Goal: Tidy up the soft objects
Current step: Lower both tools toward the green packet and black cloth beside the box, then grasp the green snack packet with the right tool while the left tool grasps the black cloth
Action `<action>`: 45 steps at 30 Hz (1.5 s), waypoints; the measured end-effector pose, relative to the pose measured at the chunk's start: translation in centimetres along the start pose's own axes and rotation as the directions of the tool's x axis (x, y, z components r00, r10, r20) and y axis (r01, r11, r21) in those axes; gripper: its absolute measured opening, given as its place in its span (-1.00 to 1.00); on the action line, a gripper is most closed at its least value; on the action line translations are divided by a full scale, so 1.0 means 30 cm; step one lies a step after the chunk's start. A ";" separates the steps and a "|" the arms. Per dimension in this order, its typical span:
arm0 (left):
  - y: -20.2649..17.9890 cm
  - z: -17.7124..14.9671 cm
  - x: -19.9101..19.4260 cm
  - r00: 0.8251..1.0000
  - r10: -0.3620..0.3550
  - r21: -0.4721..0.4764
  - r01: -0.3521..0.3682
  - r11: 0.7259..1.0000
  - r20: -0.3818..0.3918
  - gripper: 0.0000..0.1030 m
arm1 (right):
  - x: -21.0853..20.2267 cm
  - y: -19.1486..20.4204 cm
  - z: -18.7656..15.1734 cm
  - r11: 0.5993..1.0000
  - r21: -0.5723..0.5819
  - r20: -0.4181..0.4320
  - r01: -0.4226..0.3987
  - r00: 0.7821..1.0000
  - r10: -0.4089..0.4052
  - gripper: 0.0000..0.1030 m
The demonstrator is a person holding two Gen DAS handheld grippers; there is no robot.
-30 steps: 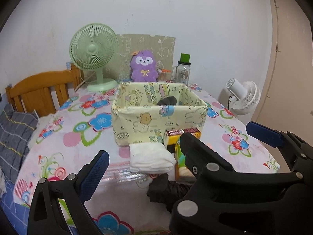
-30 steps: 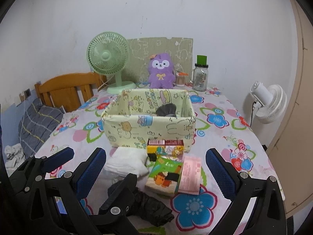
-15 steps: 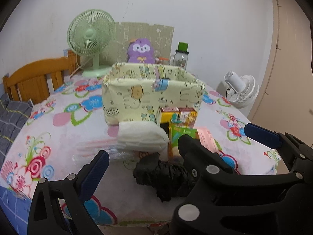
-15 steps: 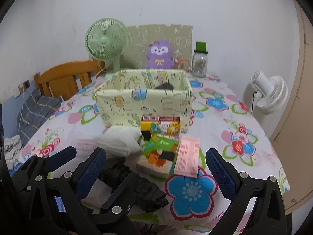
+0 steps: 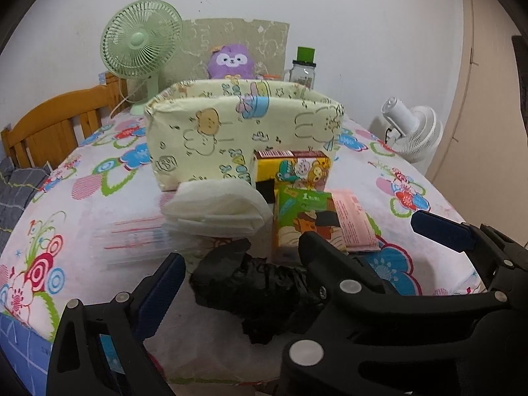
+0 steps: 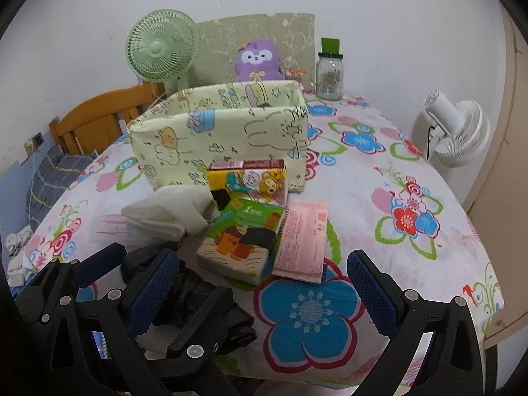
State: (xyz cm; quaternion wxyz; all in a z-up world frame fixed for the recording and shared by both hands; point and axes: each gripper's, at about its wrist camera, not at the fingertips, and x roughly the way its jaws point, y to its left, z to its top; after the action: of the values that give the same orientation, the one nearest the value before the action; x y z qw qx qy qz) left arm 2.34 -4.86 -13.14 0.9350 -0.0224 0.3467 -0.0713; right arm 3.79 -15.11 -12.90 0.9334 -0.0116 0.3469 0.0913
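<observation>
A pale yellow fabric bin [image 5: 244, 132] [image 6: 224, 138] with cartoon prints stands mid-table. In front of it lie a folded white cloth [image 5: 214, 208] [image 6: 165, 211], a crumpled black bag [image 5: 257, 283] [image 6: 198, 300], a yellow tissue pack [image 5: 293, 168] [image 6: 250, 181], a green tissue pack [image 5: 307, 214] [image 6: 244, 241] and a pink notepad [image 5: 353, 221] [image 6: 303, 237]. My left gripper [image 5: 293, 264] is open, low over the black bag. My right gripper [image 6: 264, 283] is open at the table's near edge, in front of the green pack. It partly hides the bag in the left wrist view.
A green desk fan [image 5: 142, 43] [image 6: 161, 49], a purple plush [image 5: 231, 61] [image 6: 259, 61] and a glass jar with a green lid [image 5: 303, 69] [image 6: 330, 72] stand at the back. A white fan [image 6: 455, 132] is off the right side, a wooden bed frame [image 5: 56, 122] on the left.
Both grippers have dropped lower and moved closer to the table's near edge. The items in front of the bin look larger. Both stay open and empty.
</observation>
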 end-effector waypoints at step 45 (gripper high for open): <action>0.072 0.027 0.077 0.996 -0.003 -0.029 0.001 1.000 -0.088 0.04 | 0.187 0.028 0.055 1.000 -0.009 -0.102 -0.029 0.994 0.028 0.54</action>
State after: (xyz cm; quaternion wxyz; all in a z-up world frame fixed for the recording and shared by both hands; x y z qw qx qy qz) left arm 4.86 -3.08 -14.21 0.9183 -0.0330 0.3887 -0.0681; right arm 8.88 -13.24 -15.26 0.9130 -0.0161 0.3937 0.1058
